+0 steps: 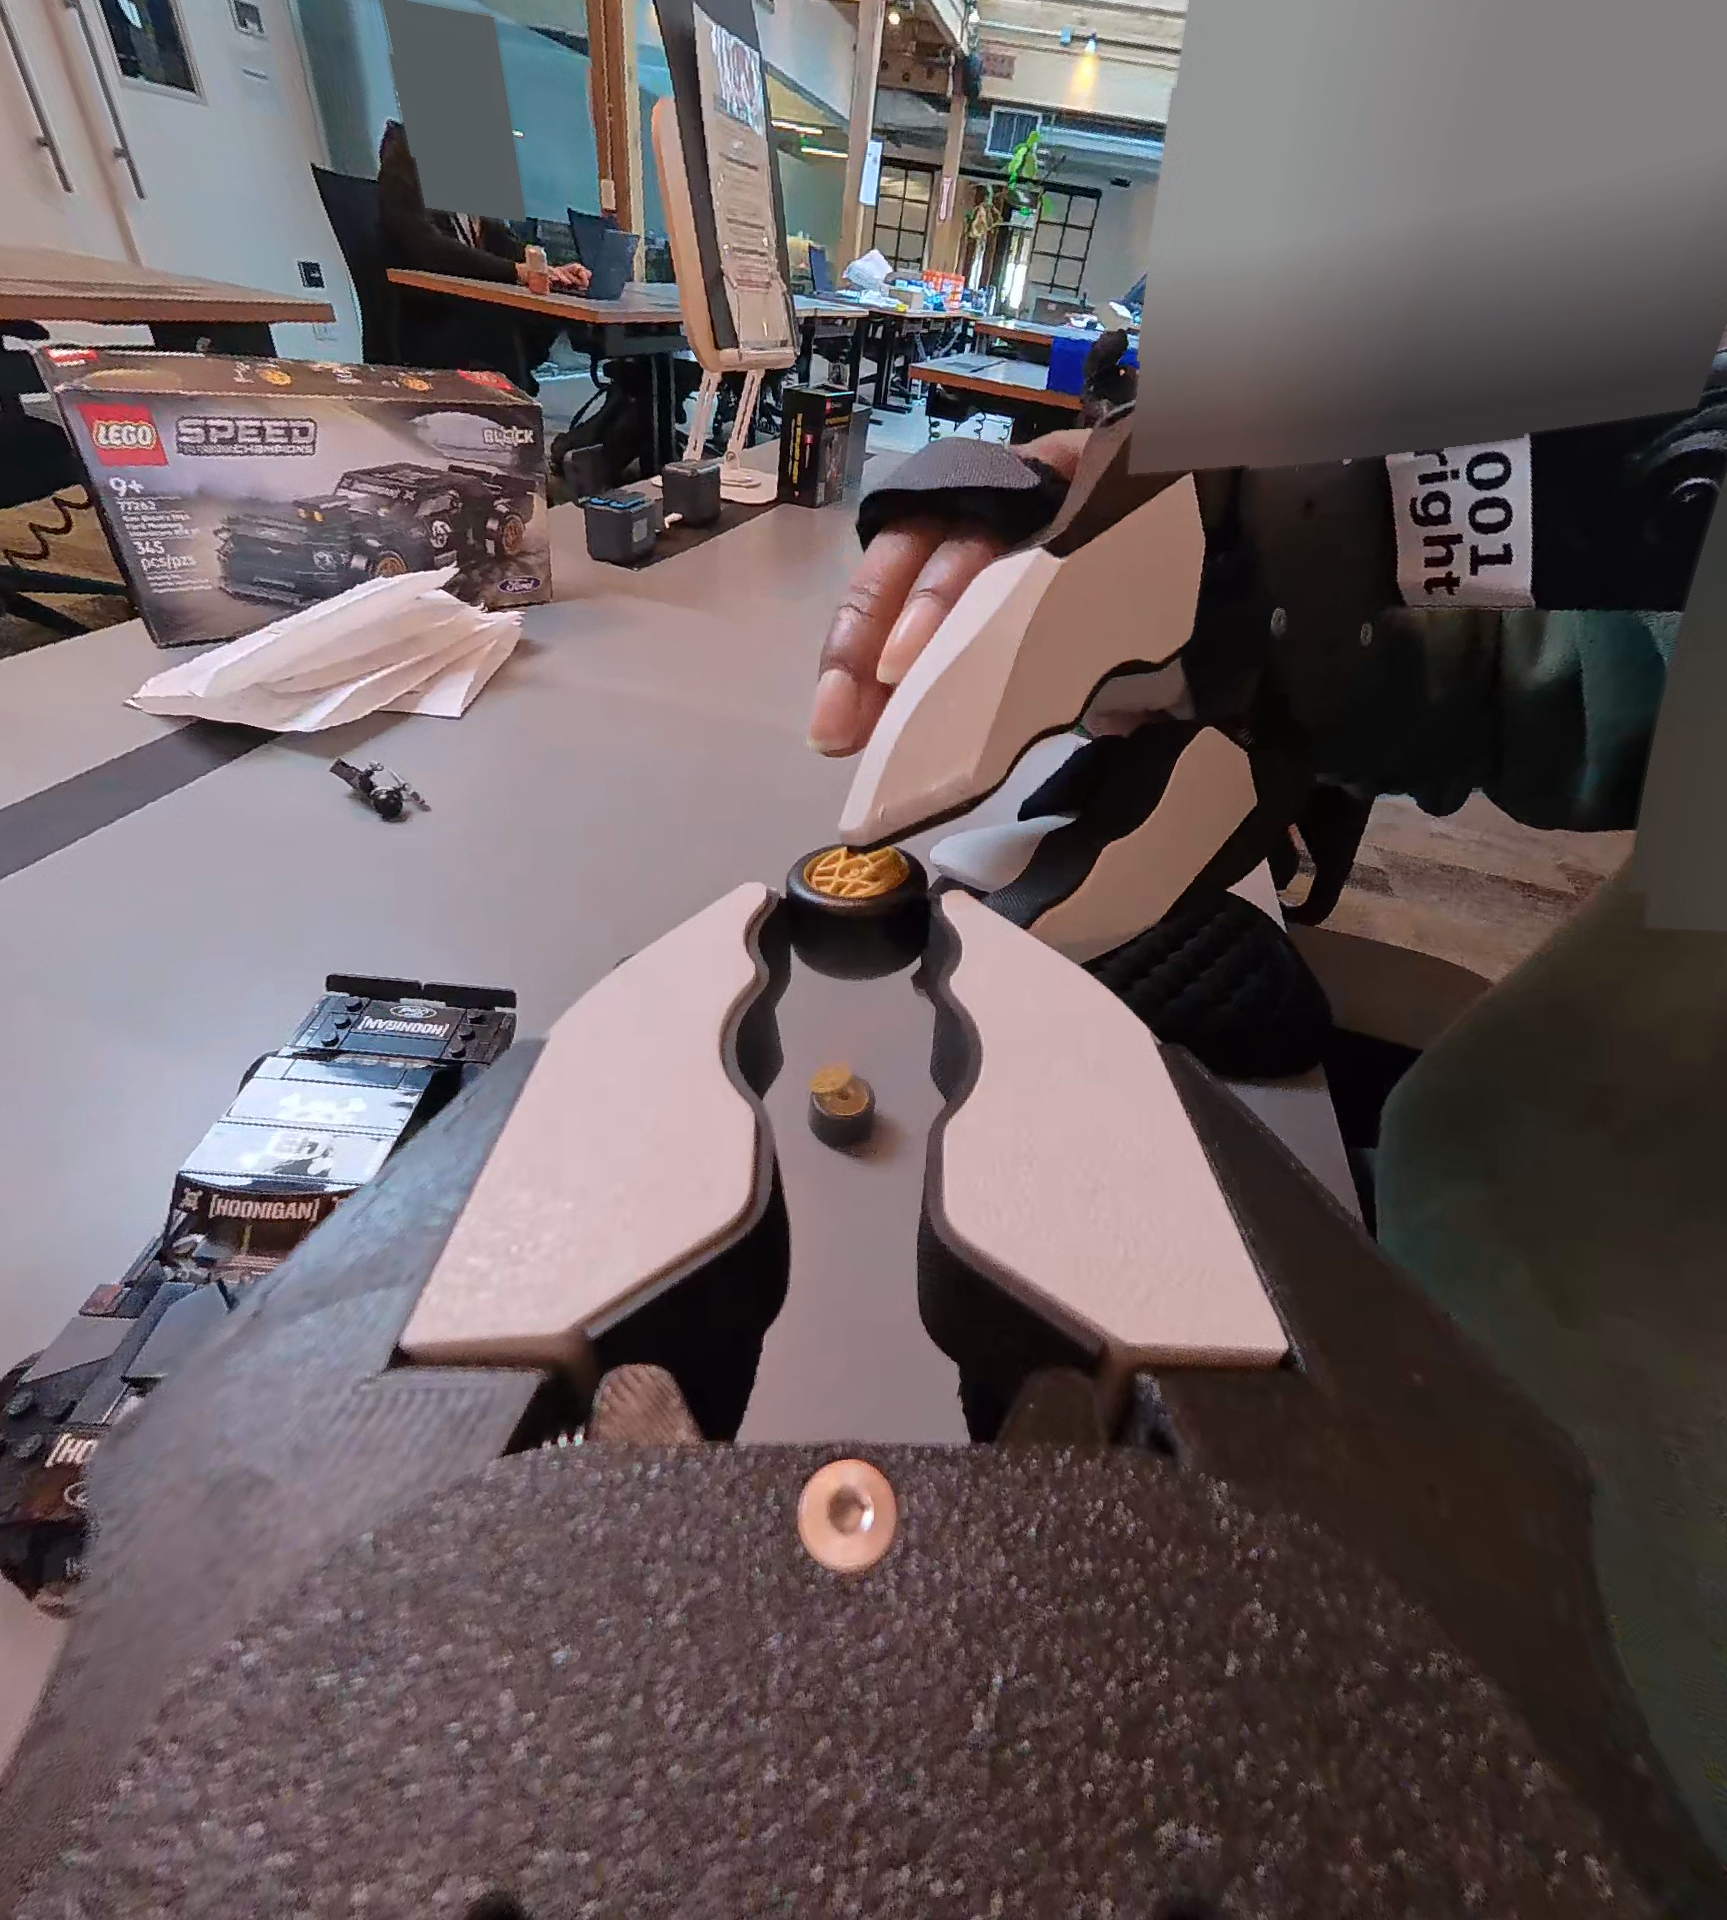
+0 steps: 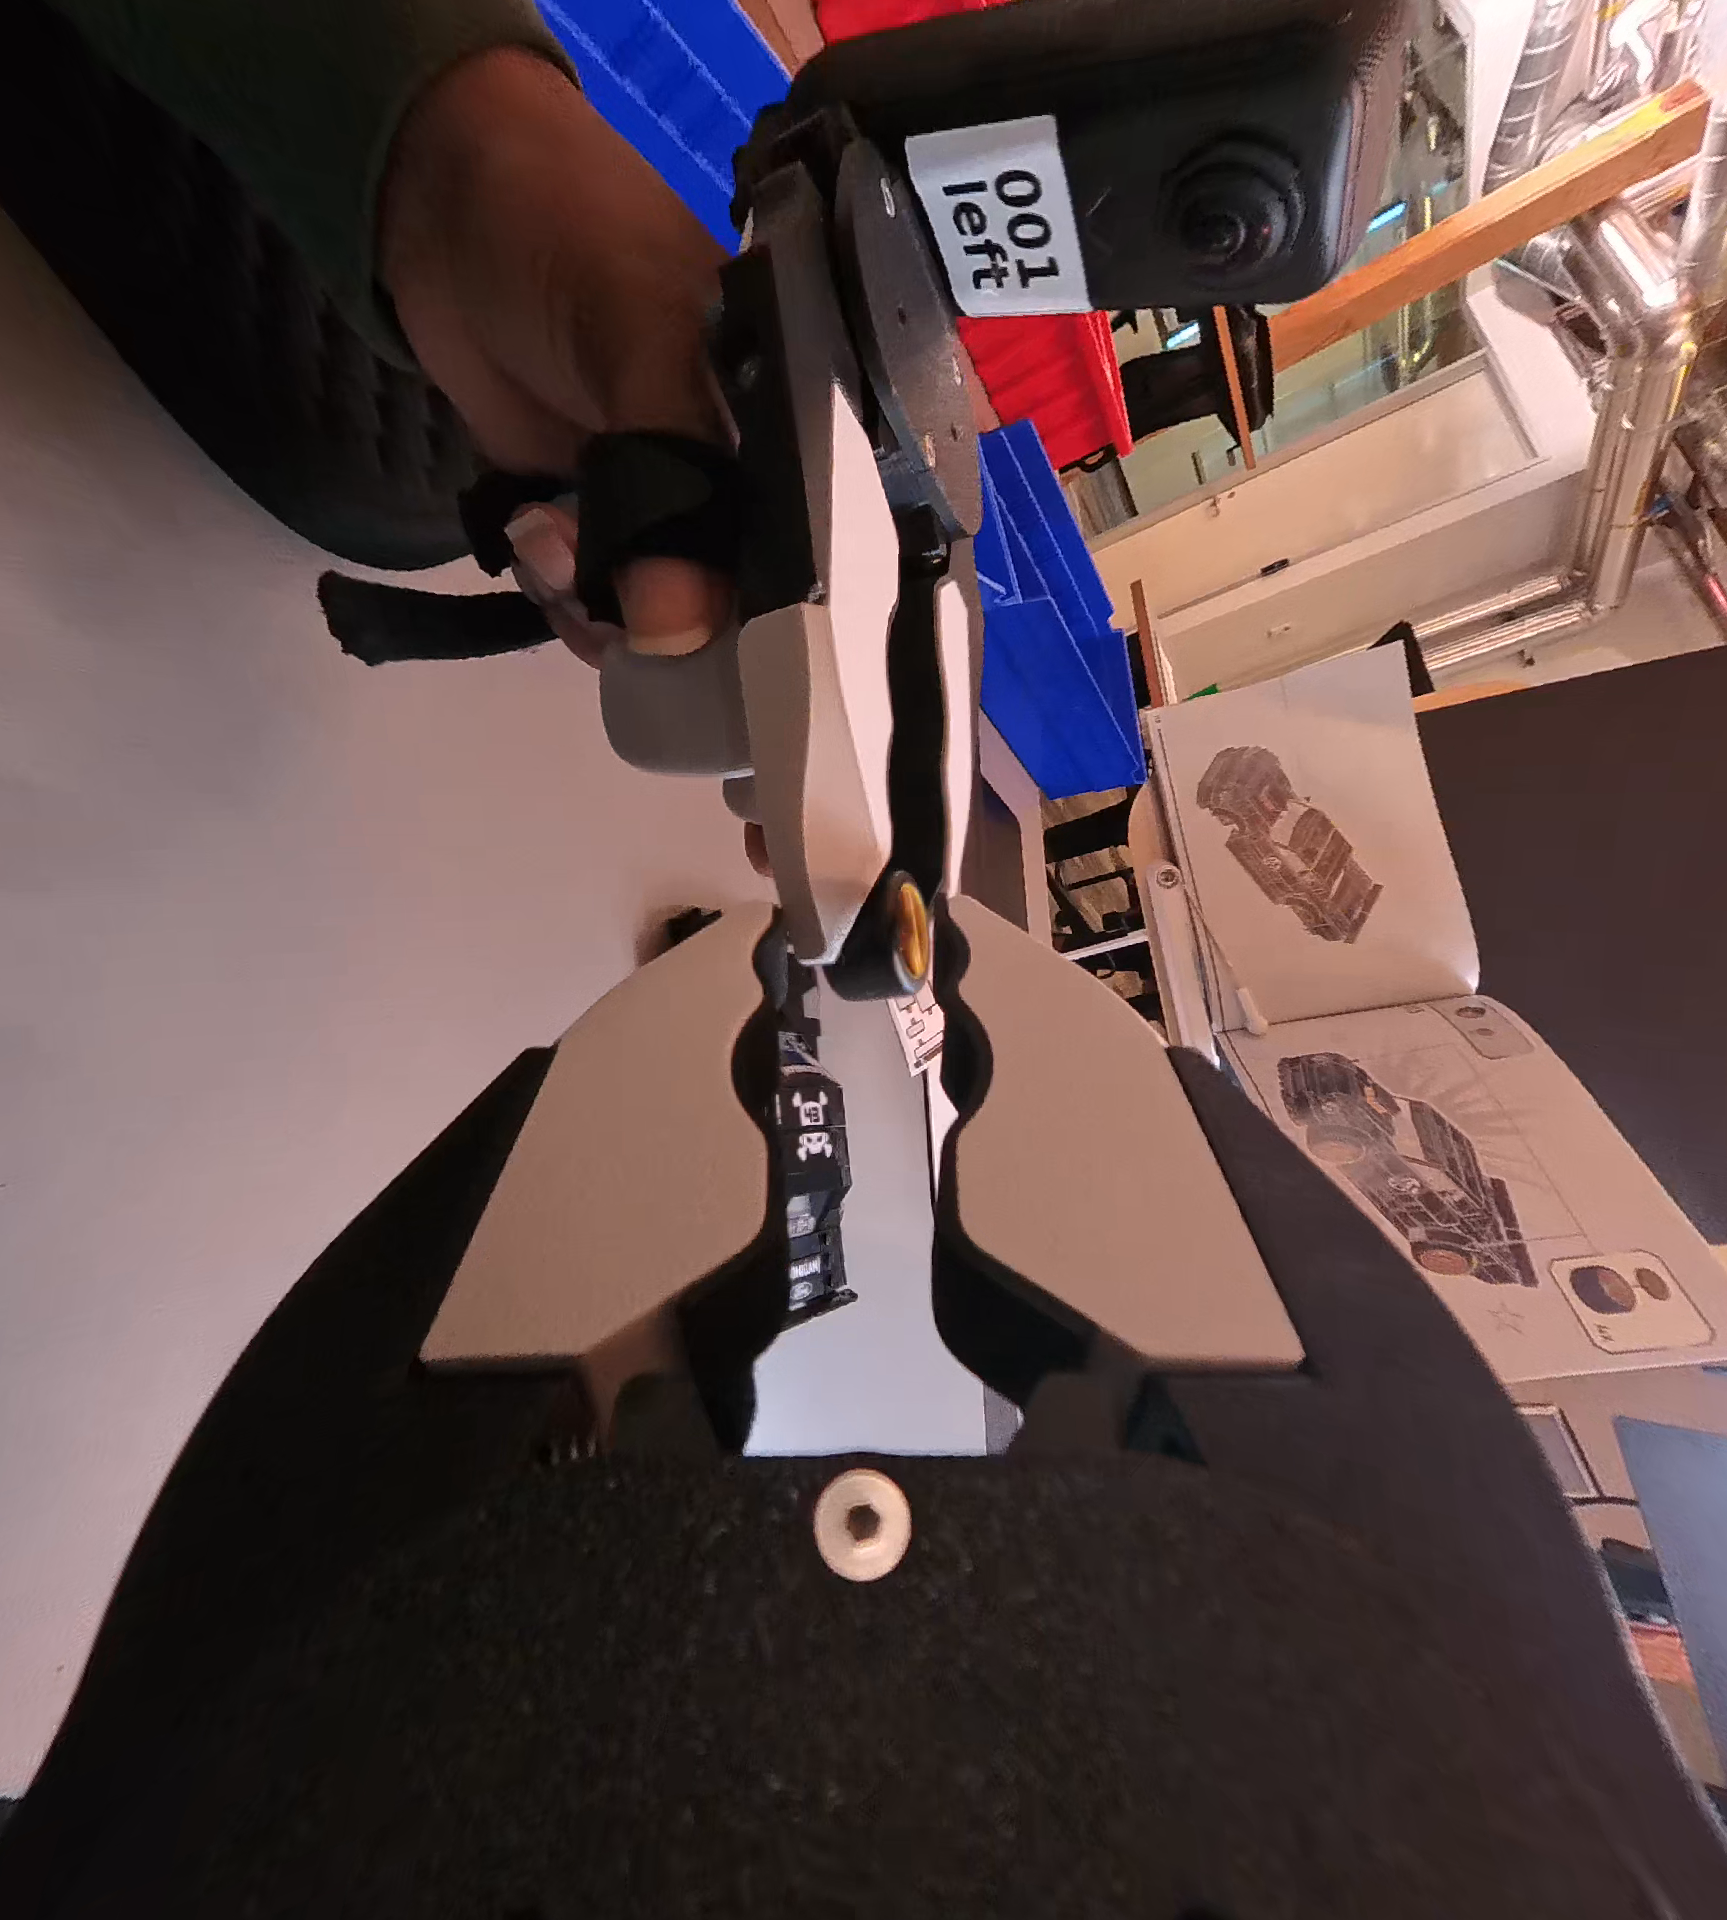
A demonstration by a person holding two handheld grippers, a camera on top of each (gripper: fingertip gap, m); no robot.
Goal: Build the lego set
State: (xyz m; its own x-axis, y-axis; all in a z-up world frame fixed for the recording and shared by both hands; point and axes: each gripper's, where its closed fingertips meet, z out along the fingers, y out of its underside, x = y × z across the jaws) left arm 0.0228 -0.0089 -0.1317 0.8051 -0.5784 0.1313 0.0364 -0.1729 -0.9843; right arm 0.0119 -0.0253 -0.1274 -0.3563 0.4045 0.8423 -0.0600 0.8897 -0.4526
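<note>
The lego car (image 1: 246, 1226), a black build with white decals, is lying on the grey table (image 1: 578, 727) at the left of the left wrist view, partly hidden behind the left gripper's body; in the right wrist view it is showing between the right gripper's fingers, farther off. The left gripper (image 1: 854, 914) is clamping a small black wheel with a gold rim (image 1: 854, 904) between its fingertips, rim face turned up in the left wrist view. The right gripper (image 2: 854, 940) is coming in from the opposite side with its jaws a narrow way apart, and one of its fingers (image 1: 942, 707) is resting its tip on the gold rim; whether the second finger is touching the tyre cannot be told. In the right wrist view the same wheel (image 2: 895, 935) is sitting right at the mouth of the right gripper, with the left gripper's fingers reaching down to it. A second, smaller black and gold wheel piece (image 1: 841, 1107) is standing on the table beneath the left gripper's open span. Farther back are lying a stack of white paper bags (image 1: 339, 655), the set's box (image 1: 308, 488) behind them, and a small dark loose part (image 1: 381, 784). An open instruction booklet (image 2: 1441, 1122) is propped near the table edge.
</note>
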